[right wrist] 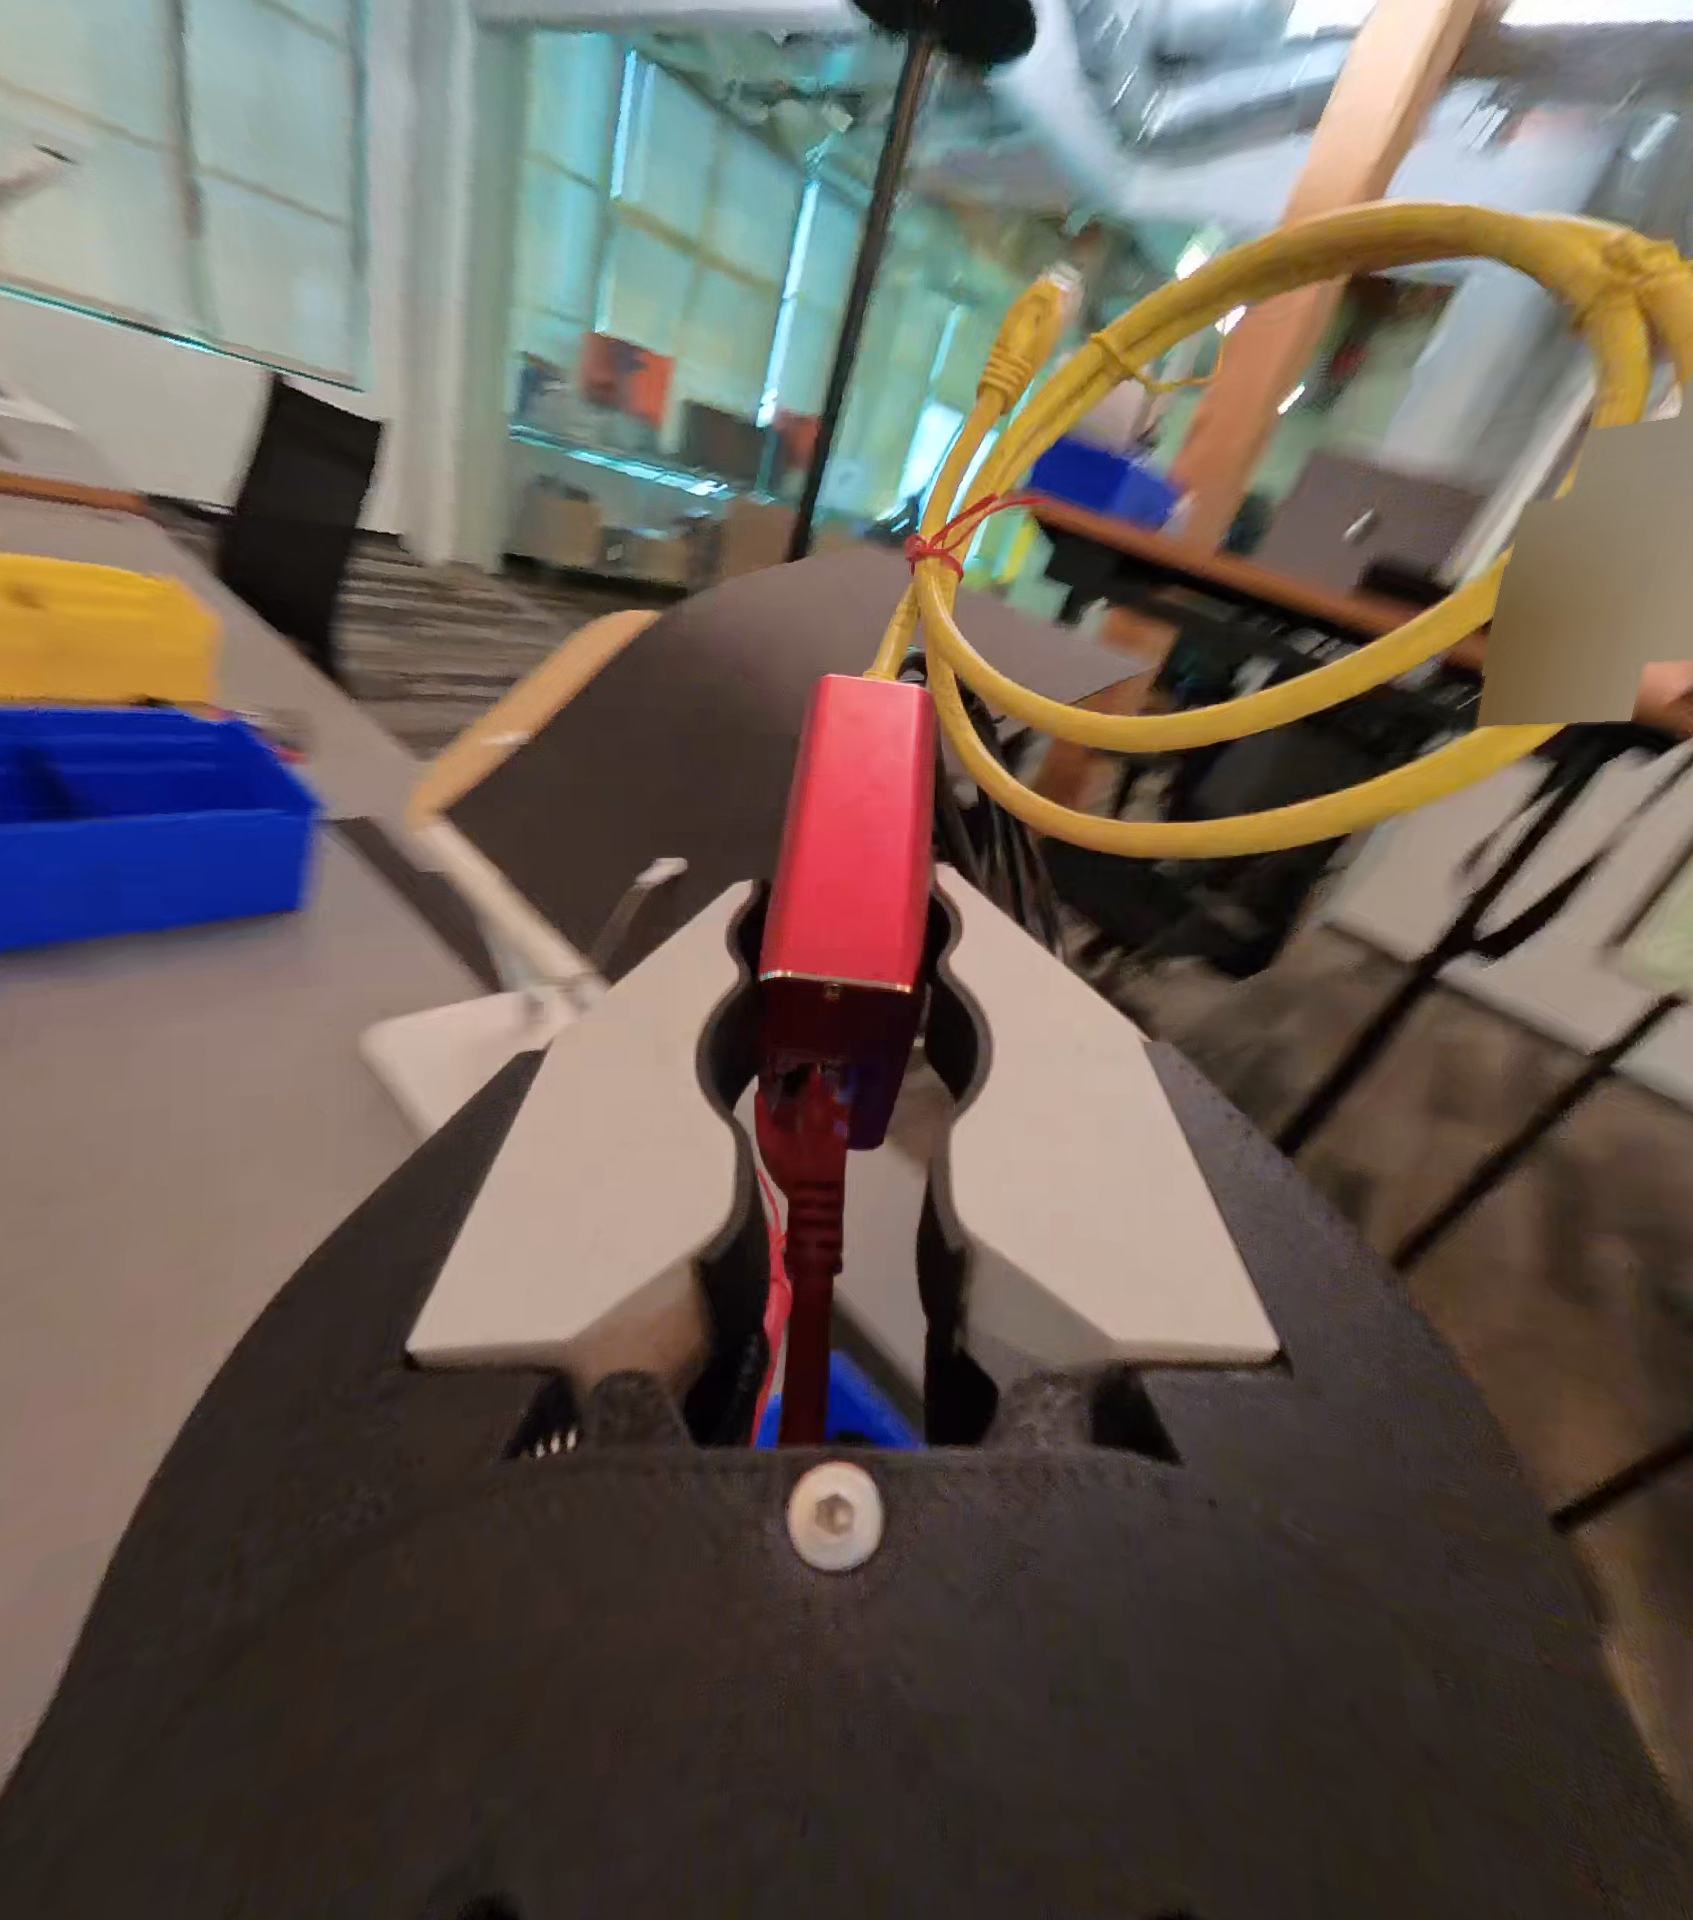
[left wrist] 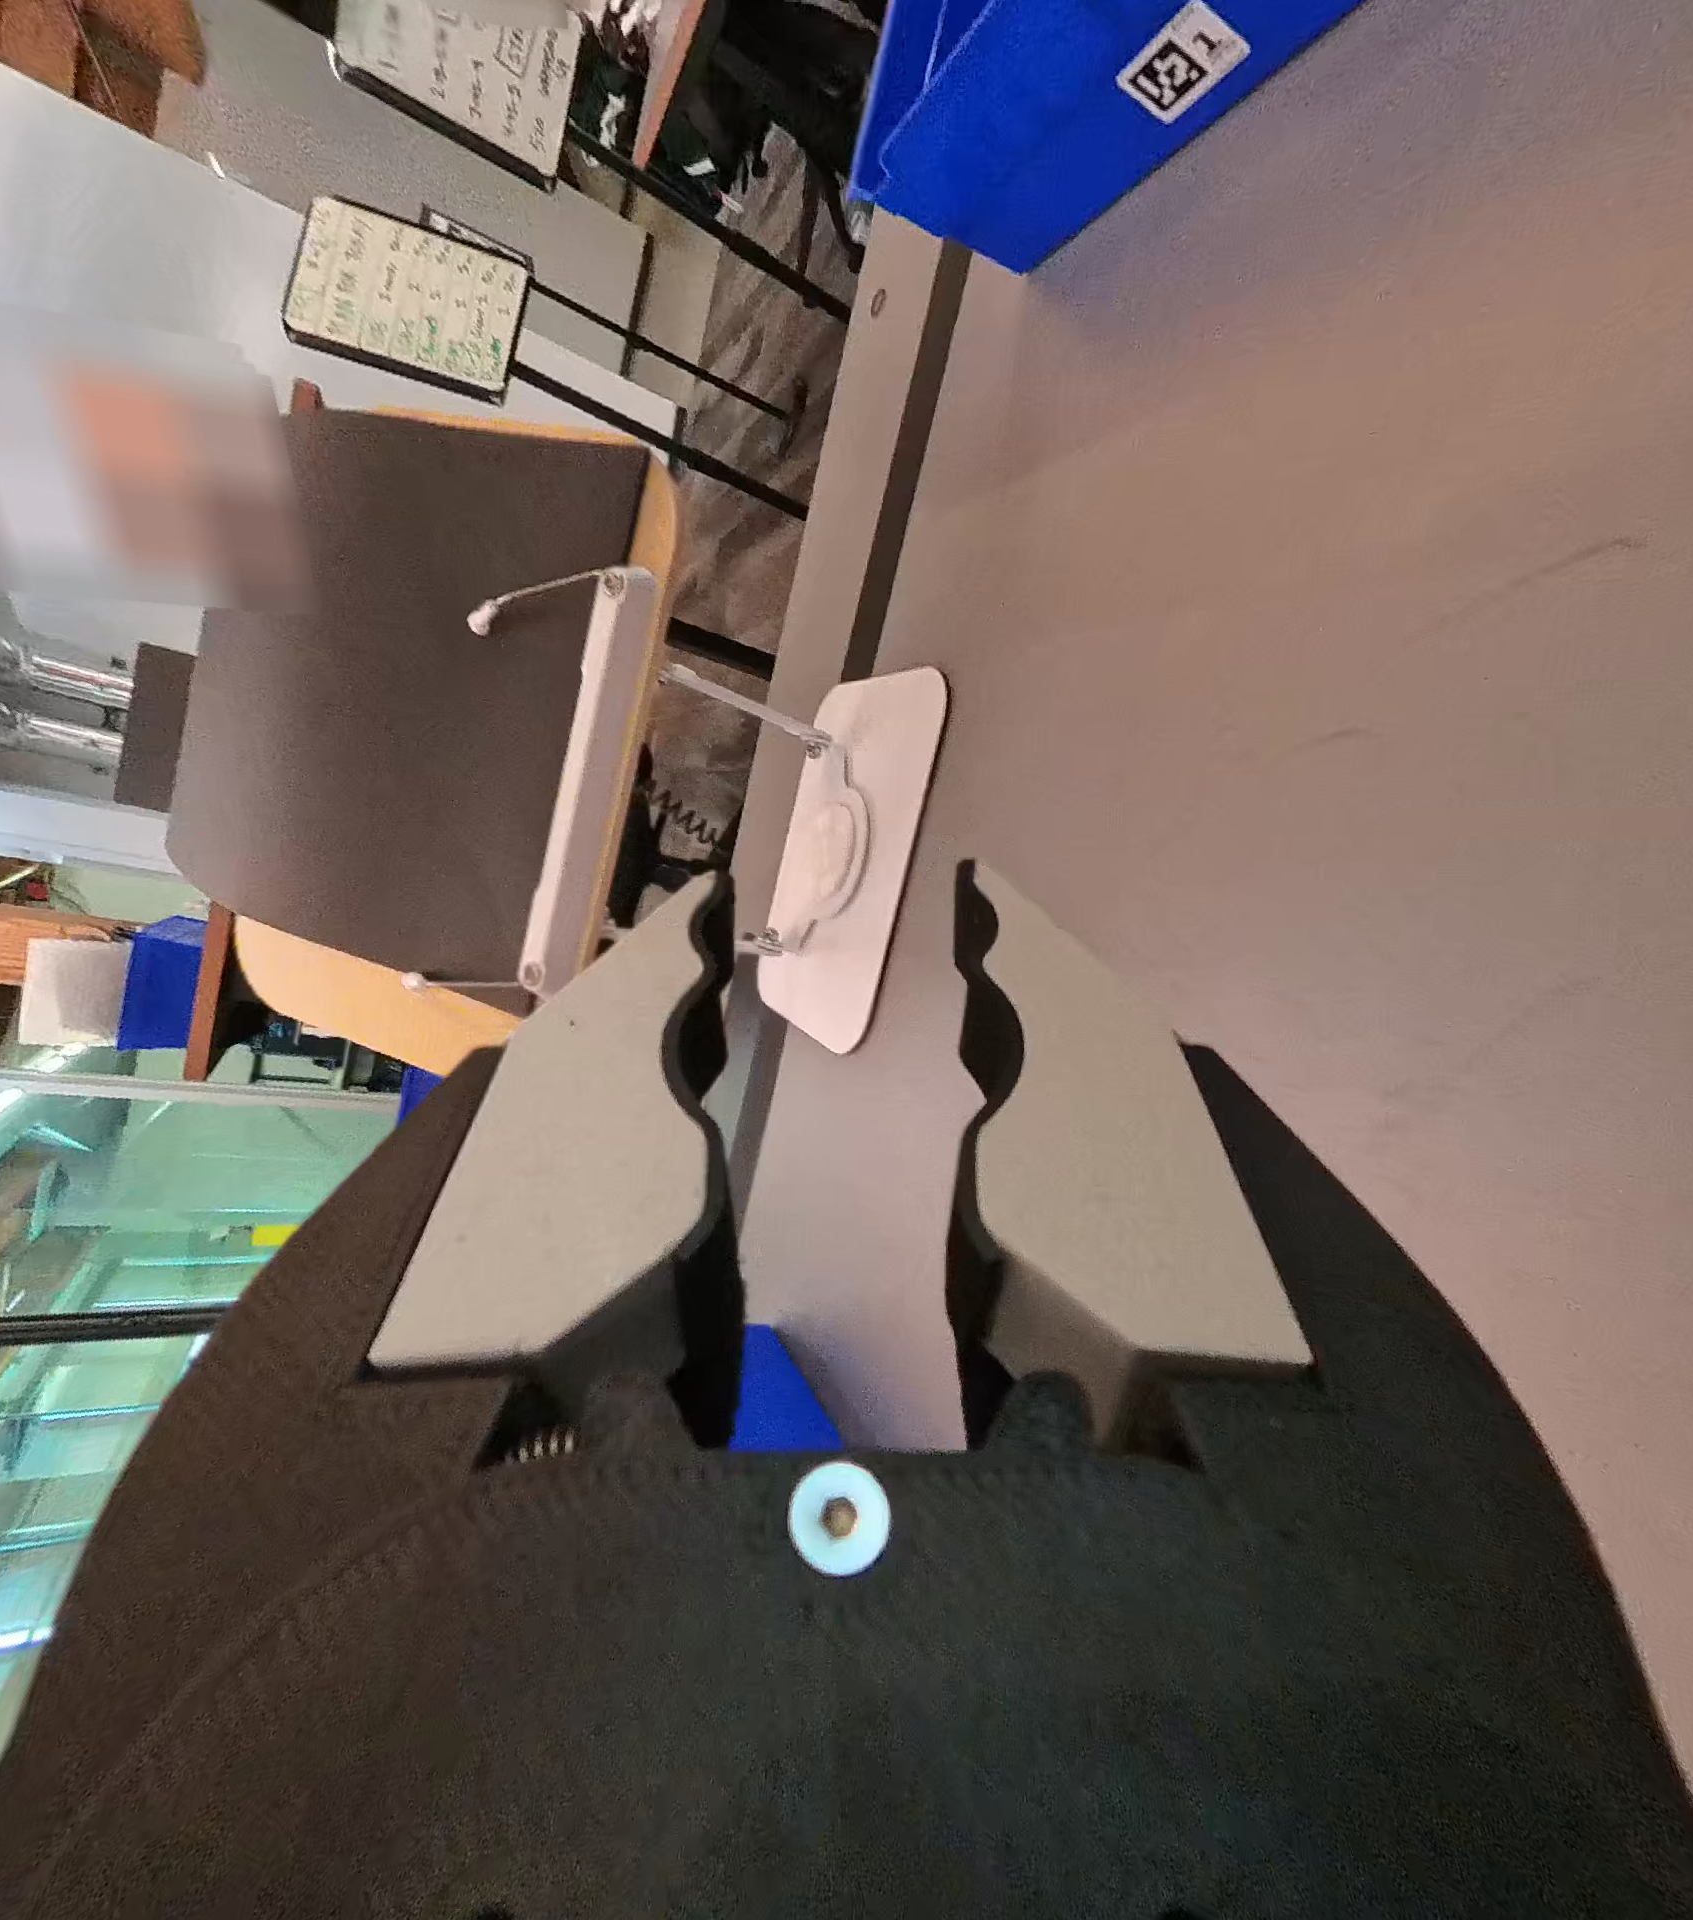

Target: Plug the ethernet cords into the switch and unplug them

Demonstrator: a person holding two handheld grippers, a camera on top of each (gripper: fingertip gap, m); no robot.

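Open-plan office / lab workspace

Grey bench (left wrist: 1341,727) carrying blue parts bins (right wrist: 83,821) and a yellow bin (right wrist: 42,623); whiteboards on stands (left wrist: 406,301) standing on patterned carpet (left wrist: 748,343); glass partition walls (right wrist: 696,291) running behind, exposed ducting (right wrist: 1133,94) overhead, more desks (right wrist: 1237,582) sitting beyond.

Yellow cord (right wrist: 1237,769) loops crowd space ahead of switch (right wrist: 857,831); blue bin (right wrist: 94,831) left.
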